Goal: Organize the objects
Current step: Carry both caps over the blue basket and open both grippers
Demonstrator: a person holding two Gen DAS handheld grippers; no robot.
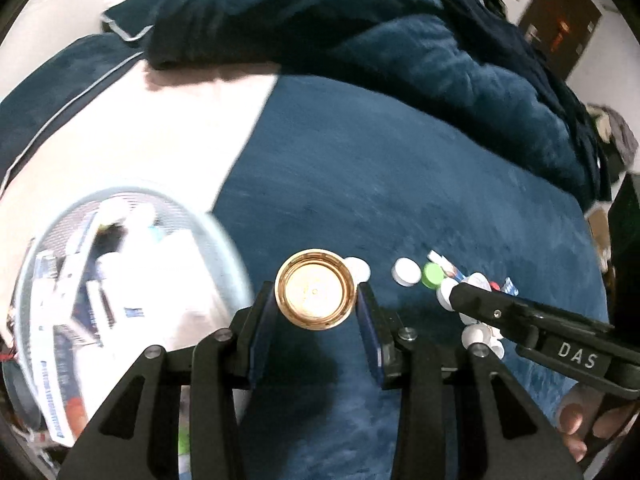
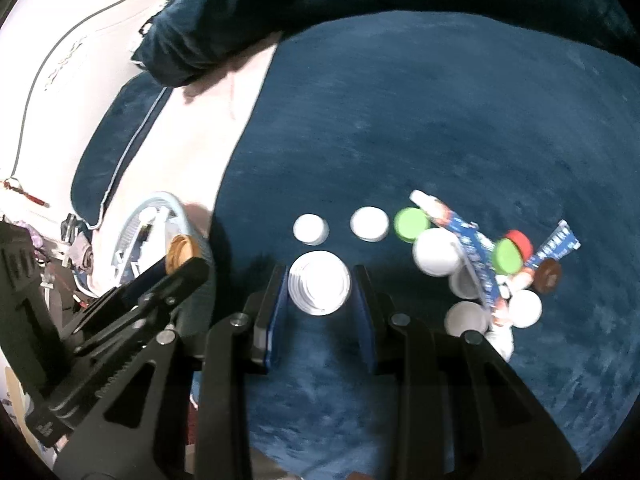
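Note:
My left gripper (image 1: pixel 315 291) is shut on a gold lid (image 1: pixel 316 300), whose hollow side faces the camera, held above the blue blanket (image 1: pixel 360 180). My right gripper (image 2: pixel 320 276) is shut on a white ribbed lid (image 2: pixel 319 290). In the right wrist view the left gripper (image 2: pixel 186 266) shows at the left with the gold lid (image 2: pixel 180 254) near the white mesh basket (image 2: pixel 160 208). On the blanket lie two white caps (image 2: pixel 310 229) (image 2: pixel 369 223) and a green cap (image 2: pixel 412 224) in a row. The right gripper (image 1: pixel 464 294) reaches in from the right in the left wrist view.
The basket (image 1: pixel 224 248) holds several white and blue packages. A heap at the right has white caps (image 2: pixel 436 256), blue tubes (image 2: pixel 474 248), a red cap (image 2: pixel 519 242), a green cap (image 2: pixel 506 258) and a brown cap (image 2: pixel 548 276). A dark bunched quilt (image 1: pixel 360 40) lies behind; a pale sheet (image 1: pixel 140 140) lies left.

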